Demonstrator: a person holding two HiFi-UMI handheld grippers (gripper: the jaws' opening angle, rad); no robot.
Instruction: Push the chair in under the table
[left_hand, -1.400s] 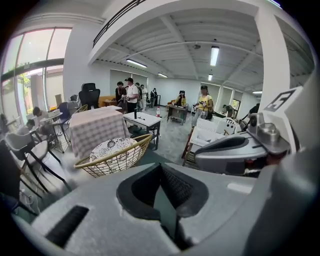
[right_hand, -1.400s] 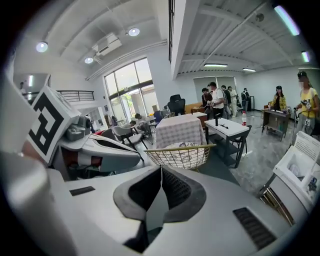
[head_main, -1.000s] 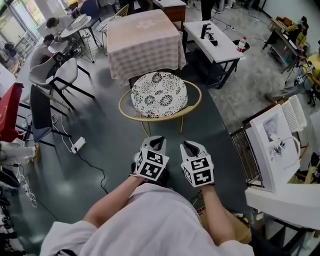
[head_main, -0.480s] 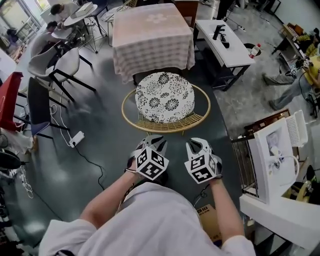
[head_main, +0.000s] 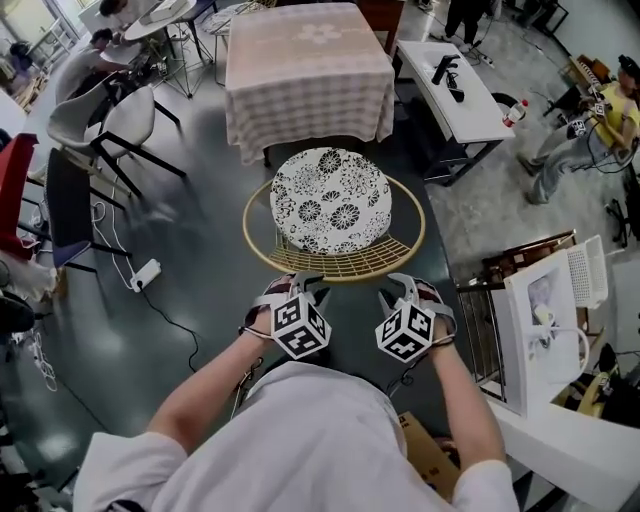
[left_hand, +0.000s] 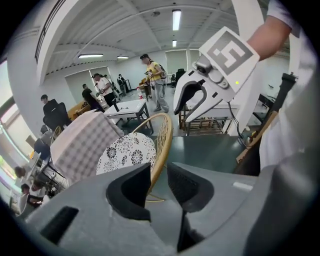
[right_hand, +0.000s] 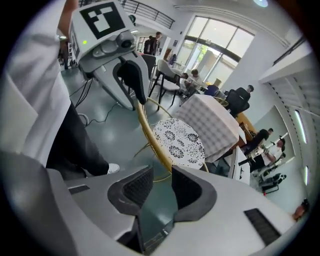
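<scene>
the chair (head_main: 330, 200) stands just short of the cloth-covered table (head_main: 305, 60), its woven back rim (head_main: 335, 265) towards us. our left gripper (head_main: 295, 288) and right gripper (head_main: 413, 290) meet that rim with jaws opening, the hoop lined up in each gap but unpinched. we judge the cane frame light and stiff. best to take the top hoop on both sides evenly, so it won't swivel.

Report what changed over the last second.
The left tongs and right tongs came forward and down to the chair. Their jaws are opening with its back rim between them, not gripped. The chair and table stayed put.
</scene>
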